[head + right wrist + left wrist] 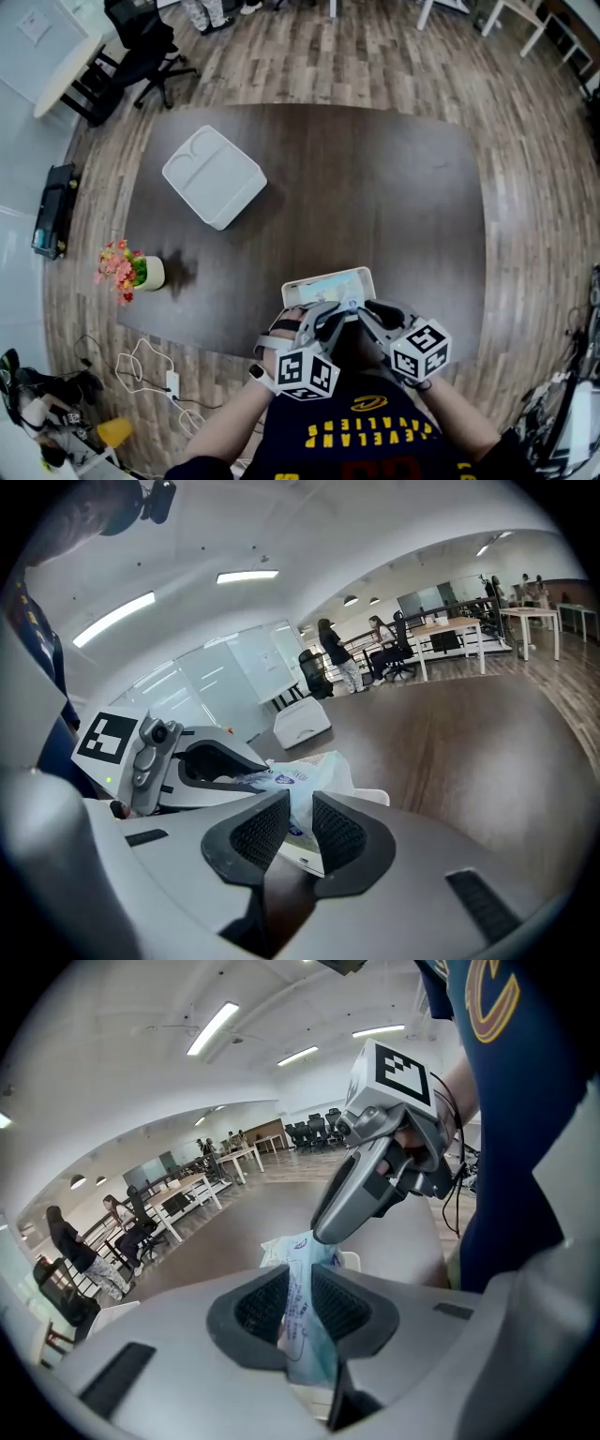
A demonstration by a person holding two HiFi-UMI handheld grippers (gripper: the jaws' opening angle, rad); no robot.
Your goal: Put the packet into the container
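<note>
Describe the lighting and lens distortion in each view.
Head view: strong fisheye bows the table edges; the light is even, with a soft shadow beside the flower pot. Left gripper view: dark rounded corners, bright glare from the ceiling strip lights, packet sharp up close. Right gripper view: the same dark corners, and the packet looks pale and bright.

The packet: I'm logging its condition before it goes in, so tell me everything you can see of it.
The pale blue-and-white soft plastic packet carries small blue print and looks thin and crumpled. It is held up, pinched on one side by the left claw and on the other by the right claw, right by the white rectangular container at the dark table's near edge. Whether it touches the container is unclear.
</note>
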